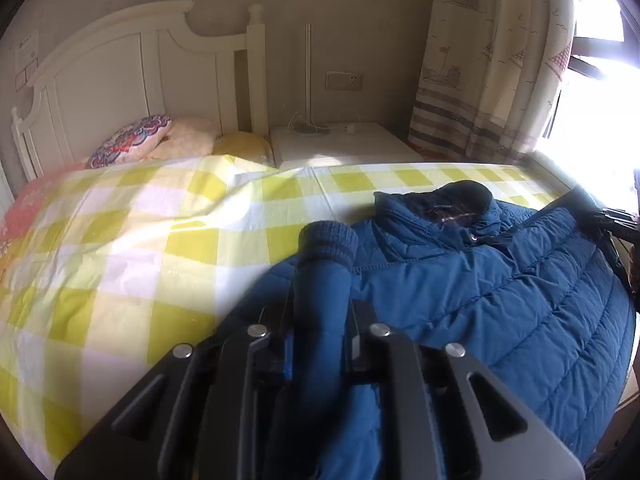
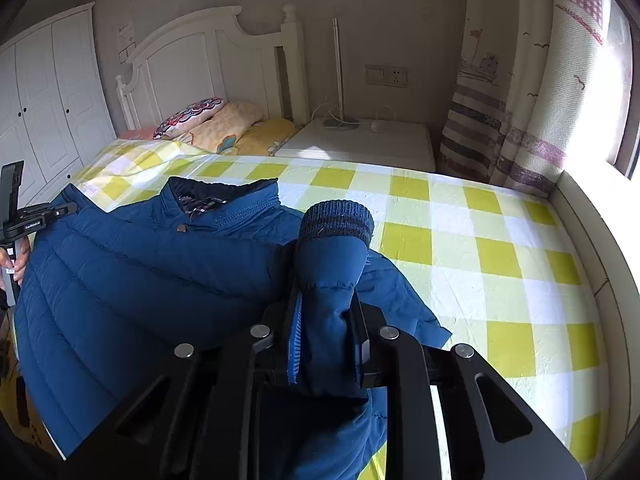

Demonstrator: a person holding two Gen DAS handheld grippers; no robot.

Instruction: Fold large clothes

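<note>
Blue padded jacket (image 1: 500,280) spread on checked bedsheet (image 1: 140,240). One sleeve (image 1: 320,292) pinched between fingers of left gripper (image 1: 320,312), knitted cuff (image 1: 330,240) jutting ahead. Other sleeve (image 2: 328,300) clamped in right gripper (image 2: 326,312), cuff (image 2: 338,220) ahead likewise.

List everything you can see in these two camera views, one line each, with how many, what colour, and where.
padded jacket: one, blue, spread on the bed, collar toward the headboard
sleeve cuffs: two, dark blue knit, one sticking out past each gripper
bed cover: one, yellow and white check, under the jacket
pillows: several, patterned, at the headboard
headboard: one, white, against the wall
nightstand: one, white, beside the bed
curtain: one, cream with stripes, by the window
wardrobe: one, white, far side
left hand-held gripper: black, shut on one sleeve
right hand-held gripper: black, shut on the other sleeve
</note>
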